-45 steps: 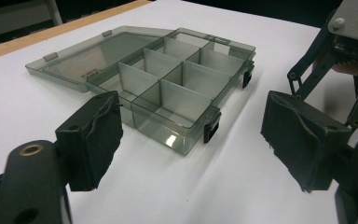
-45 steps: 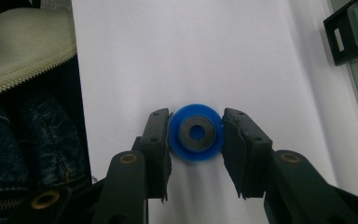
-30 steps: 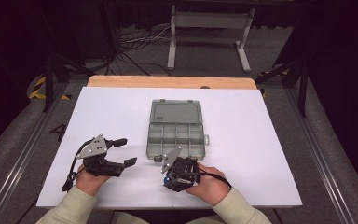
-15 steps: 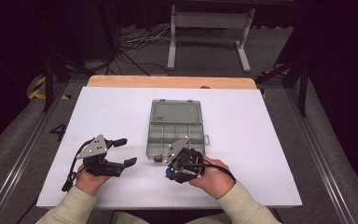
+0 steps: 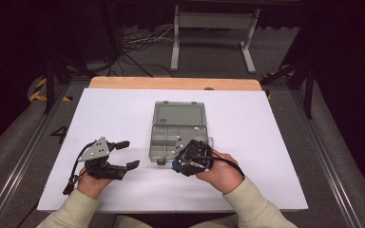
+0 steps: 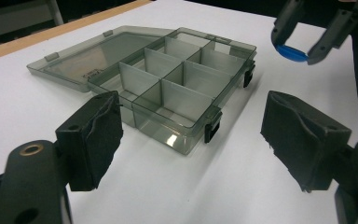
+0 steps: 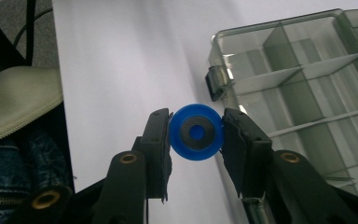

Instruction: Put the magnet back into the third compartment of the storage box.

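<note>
I have a blue disc [image 7: 196, 132] pinched edge-on in my right tongs [image 7: 195, 133]. The pads press its rim from both sides, so its flat face and dark centre look straight back at the right gripper camera. Holding it by the rim leaves the faces free, and I judge that makes it easy to drop flat into a cell. In the high view the right tongs [image 5: 177, 164] sit low and centre, just off the near edge of the box [image 5: 178, 130]. In the left gripper view the disc [image 6: 291, 52] hangs at the upper right, clear of the white surface [image 5: 119, 109].

The box lies open in the middle of the frame, with its lid folded flat away from me toward the top. All the divided cells face up within reach. They look empty from here. Its black latches hang loose on the near wall, out of the way.

My left tongs [image 5: 129, 154] rest at the lower left, gaping wide with nothing between the pads. They point toward the box, which sits well apart from them. I take it they wait there to steady the box if it slides.
</note>
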{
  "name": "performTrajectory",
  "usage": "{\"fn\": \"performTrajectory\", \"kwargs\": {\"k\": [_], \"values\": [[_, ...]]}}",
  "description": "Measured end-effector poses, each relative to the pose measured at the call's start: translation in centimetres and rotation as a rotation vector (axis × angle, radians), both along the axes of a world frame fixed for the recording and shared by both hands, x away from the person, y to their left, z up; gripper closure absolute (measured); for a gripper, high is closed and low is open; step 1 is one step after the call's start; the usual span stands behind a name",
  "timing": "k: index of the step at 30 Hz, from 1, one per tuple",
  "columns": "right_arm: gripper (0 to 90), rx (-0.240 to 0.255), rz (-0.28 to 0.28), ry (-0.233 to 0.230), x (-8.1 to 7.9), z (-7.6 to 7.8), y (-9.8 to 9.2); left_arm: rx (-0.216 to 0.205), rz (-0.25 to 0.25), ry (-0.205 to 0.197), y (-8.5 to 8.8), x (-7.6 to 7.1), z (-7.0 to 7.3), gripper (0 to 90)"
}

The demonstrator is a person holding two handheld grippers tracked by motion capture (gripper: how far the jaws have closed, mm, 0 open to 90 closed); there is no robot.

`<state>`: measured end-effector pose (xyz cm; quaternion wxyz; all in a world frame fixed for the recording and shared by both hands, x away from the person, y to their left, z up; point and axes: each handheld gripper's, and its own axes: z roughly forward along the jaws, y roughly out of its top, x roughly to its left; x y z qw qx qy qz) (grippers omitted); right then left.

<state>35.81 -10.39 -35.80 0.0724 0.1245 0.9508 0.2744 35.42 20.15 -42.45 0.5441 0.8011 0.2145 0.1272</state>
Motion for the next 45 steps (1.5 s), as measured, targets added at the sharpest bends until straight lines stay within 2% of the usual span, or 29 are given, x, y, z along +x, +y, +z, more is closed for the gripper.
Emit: {"fn": "performTrajectory", "kwargs": {"k": [11, 23, 30, 45], "values": [[62.9, 0.002, -0.072, -0.032, 2.6, 0.9, -1.1, -0.001, 0.001, 0.000, 0.0, 0.0, 0.0, 20.9], [62.9, 0.011, -0.147, -0.033, 5.3, 1.0, -1.9, -0.001, -0.001, 0.003, 0.0, 0.0, 0.0, 21.0], [62.9, 0.024, -0.195, -0.022, 7.5, 0.3, -2.6, -0.001, 0.002, 0.003, 0.1, 0.0, 0.0, 21.0], [62.8, 0.027, -0.261, -0.015, 9.8, -0.5, -3.0, 0.003, 0.001, 0.001, 0.1, 0.1, -0.1, 21.0]]}}
